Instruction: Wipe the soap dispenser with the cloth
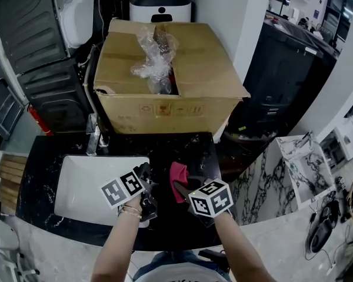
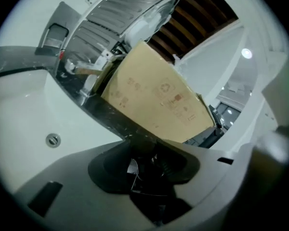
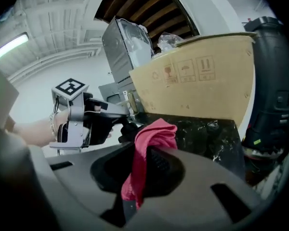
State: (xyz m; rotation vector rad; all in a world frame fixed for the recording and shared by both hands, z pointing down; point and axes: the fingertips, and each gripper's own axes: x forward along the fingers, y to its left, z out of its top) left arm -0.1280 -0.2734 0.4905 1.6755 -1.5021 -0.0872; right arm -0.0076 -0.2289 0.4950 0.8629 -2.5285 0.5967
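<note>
I clamp the black soap dispenser in the left hand-held gripper (steadying it); the right hand-held gripper pinches the red cloth.

A washroom corner doubling as storage: a white rectangular sink with a chrome tap sits in a black marble table, crowded by a large cardboard box behind.
</note>
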